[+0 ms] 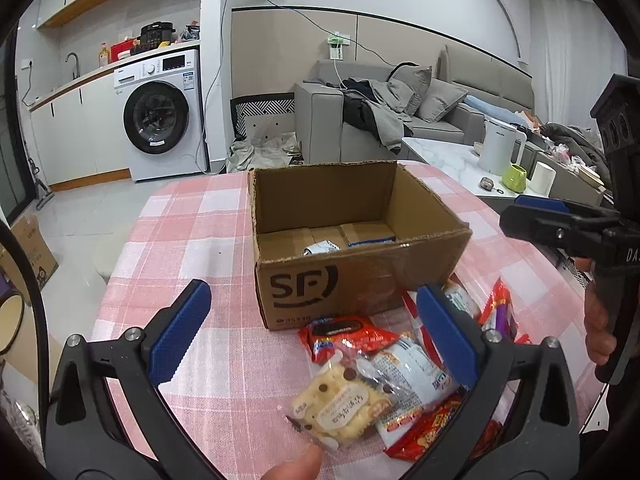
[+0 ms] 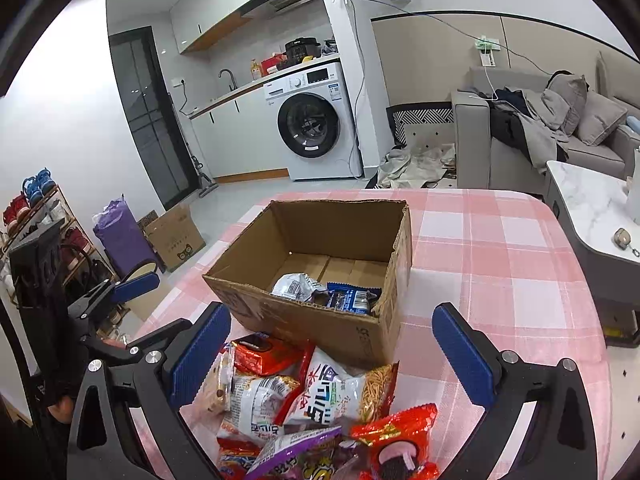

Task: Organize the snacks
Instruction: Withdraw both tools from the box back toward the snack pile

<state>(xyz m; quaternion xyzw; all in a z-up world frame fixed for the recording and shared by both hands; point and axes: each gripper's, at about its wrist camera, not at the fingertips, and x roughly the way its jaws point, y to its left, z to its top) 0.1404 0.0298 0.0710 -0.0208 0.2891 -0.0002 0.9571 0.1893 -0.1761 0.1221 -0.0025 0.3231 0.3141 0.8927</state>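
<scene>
Both grippers wide, empty: left gripper [image 1: 312, 336] shd close on biscuit pack [image 1: 340, 404], bottom centre, w/o crushing; right gripper [image 2: 332, 356] waits.

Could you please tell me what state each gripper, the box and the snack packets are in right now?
Left gripper: open, holding nothing, above the snack pile.
Right gripper: open, holding nothing.
Cardboard box: upright, open-topped, two packets inside.
White crumpled packet: lying in the box.
Blue packet: lying in the box, beside the white one.
Snack pile: loose on the tablecloth, before the box.
Cookie packet: sealed, on the pile.
</scene>
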